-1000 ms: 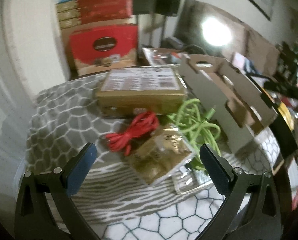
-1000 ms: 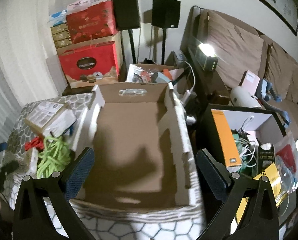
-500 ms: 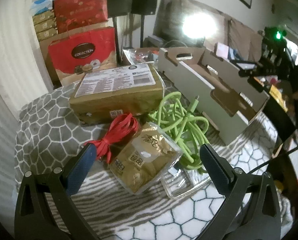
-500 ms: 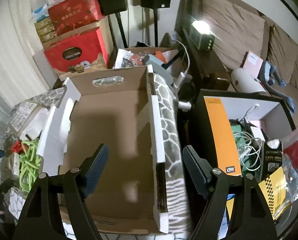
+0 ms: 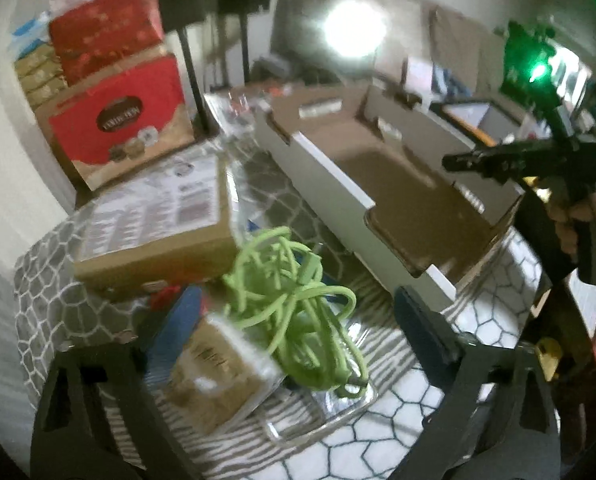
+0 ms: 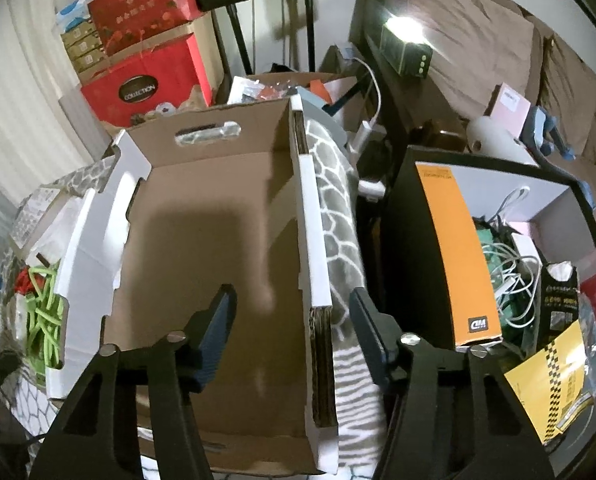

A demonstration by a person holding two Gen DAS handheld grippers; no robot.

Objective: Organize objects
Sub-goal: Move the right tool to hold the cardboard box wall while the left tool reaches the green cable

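Observation:
An empty open cardboard box point(image 6: 218, 248) lies on the patterned table cloth; it also shows in the left wrist view point(image 5: 409, 200). My right gripper point(image 6: 294, 332) is open, its fingers astride the box's right wall point(image 6: 311, 240). My left gripper point(image 5: 294, 324) is open and empty above a tangled green cable point(image 5: 294, 292), a gold packet point(image 5: 214, 380) in a clear tray and a red cable point(image 5: 164, 292). A flat brown box point(image 5: 154, 216) lies behind them. The green cable point(image 6: 44, 312) shows left of the cardboard box in the right wrist view.
Red gift boxes point(image 6: 146, 64) are stacked at the back left. A black crate point(image 6: 497, 248) with an orange box and white cables stands right of the table. A sofa point(image 6: 477, 60) and speakers on stands are behind. The right gripper's body point(image 5: 537, 164) shows in the left view.
My right gripper has moved right and narrowed around the box's right wall. My left gripper has moved forward and right over the green cable, the view blurred.

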